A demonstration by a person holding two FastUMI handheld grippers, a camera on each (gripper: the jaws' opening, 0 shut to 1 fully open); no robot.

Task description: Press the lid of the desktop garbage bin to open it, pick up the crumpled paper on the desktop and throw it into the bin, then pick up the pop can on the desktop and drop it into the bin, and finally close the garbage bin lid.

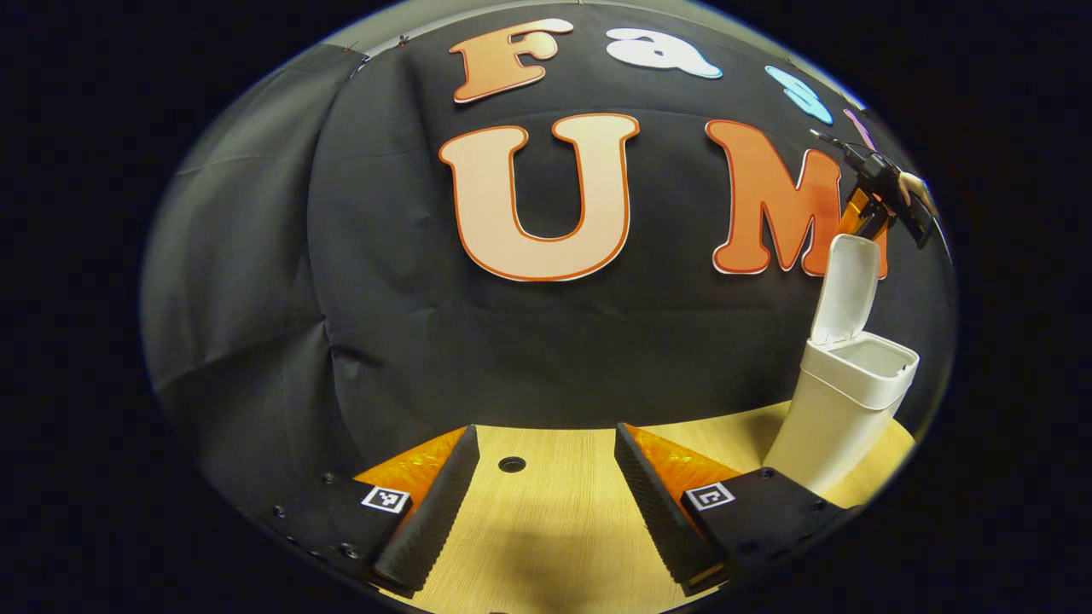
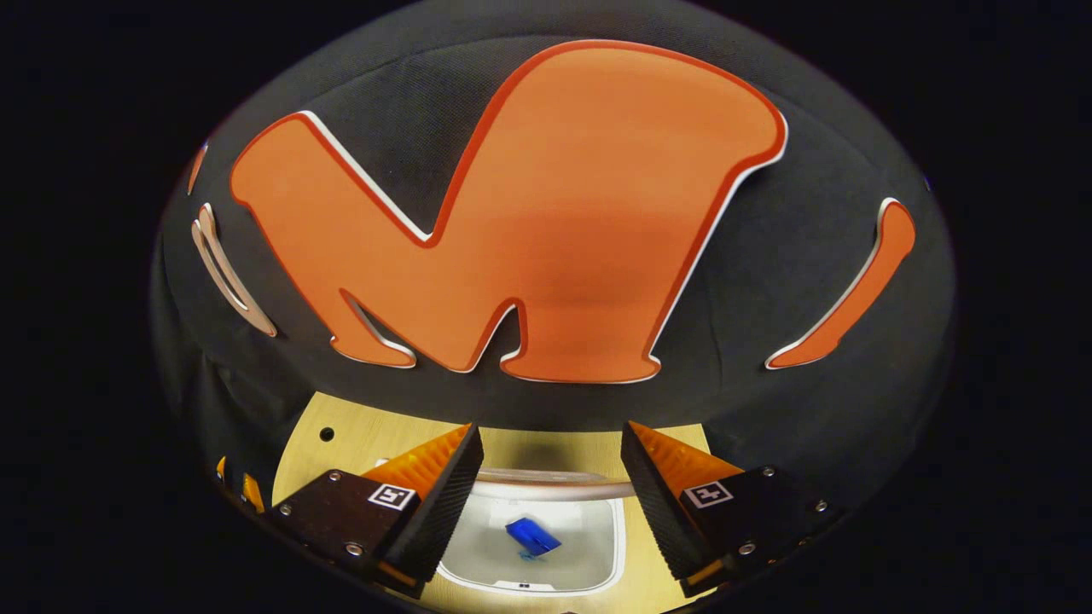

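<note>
The white desktop bin (image 1: 840,409) stands on the wooden table at the right of the left gripper view, its lid (image 1: 847,286) flipped upright. High above the bin, beside the lid's top, hovers my right gripper (image 1: 887,192) with a hand behind it. In the right gripper view I look straight down into the bin (image 2: 616,546), where a blue pop can (image 2: 533,535) lies inside. My right gripper (image 2: 550,431) is open with nothing between its fingers. My left gripper (image 1: 544,431) is open low over the table, left of the bin and apart from it.
The light wooden table (image 1: 554,520) has a small round hole (image 1: 512,465) just ahead of the left gripper. The black cloth wall (image 1: 384,324) rises close behind the table and the bin.
</note>
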